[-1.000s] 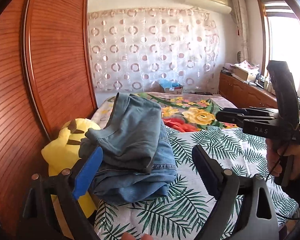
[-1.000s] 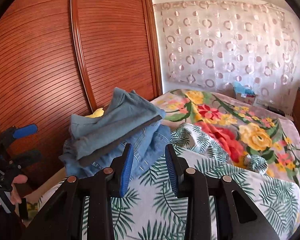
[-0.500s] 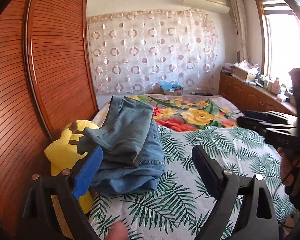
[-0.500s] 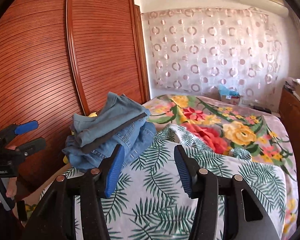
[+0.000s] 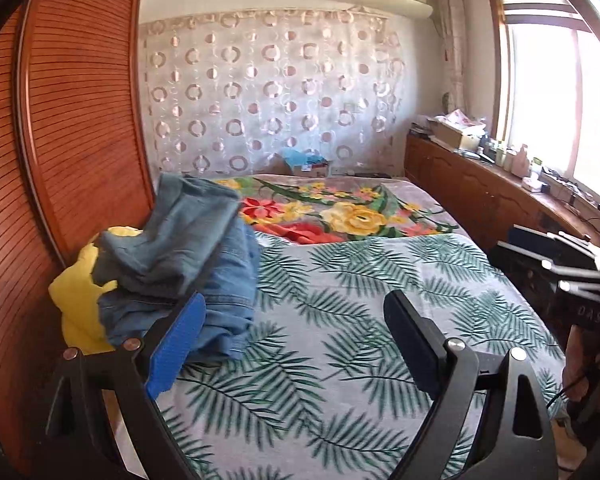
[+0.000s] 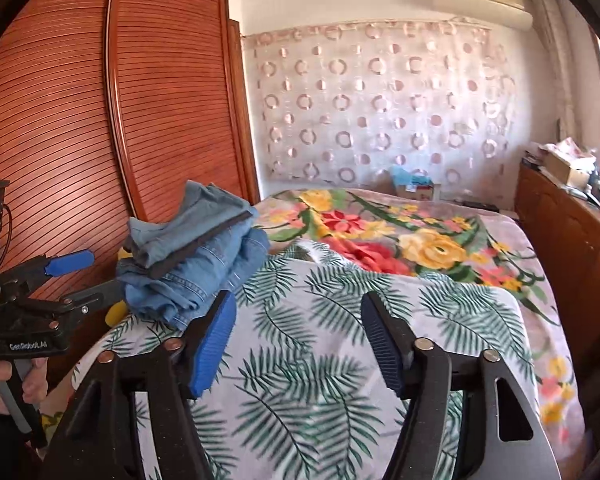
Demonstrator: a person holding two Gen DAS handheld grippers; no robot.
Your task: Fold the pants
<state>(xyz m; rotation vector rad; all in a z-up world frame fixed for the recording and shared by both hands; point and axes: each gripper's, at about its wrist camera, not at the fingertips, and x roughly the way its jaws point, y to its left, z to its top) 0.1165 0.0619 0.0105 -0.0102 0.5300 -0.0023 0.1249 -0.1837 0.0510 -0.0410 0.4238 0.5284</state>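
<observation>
A pile of folded blue denim pants (image 5: 188, 264) lies at the left side of the bed, on a yellow plush toy (image 5: 78, 300). The pile also shows in the right wrist view (image 6: 196, 264). My left gripper (image 5: 296, 328) is open and empty, held back from the pile above the palm-leaf sheet (image 5: 360, 320). My right gripper (image 6: 296, 332) is open and empty, also above the sheet and to the right of the pile. Each gripper shows in the other's view: the right one (image 5: 548, 256) at the right edge, the left one (image 6: 76, 276) at the left edge.
A wooden slatted wardrobe (image 6: 100, 128) stands close along the bed's left side. A floral blanket (image 6: 400, 236) covers the far half of the bed. A wooden cabinet (image 5: 480, 192) with clutter runs along the right under the window.
Both grippers have pulled back from the pants pile. The right gripper's jaws have opened wider. The left gripper stayed open.
</observation>
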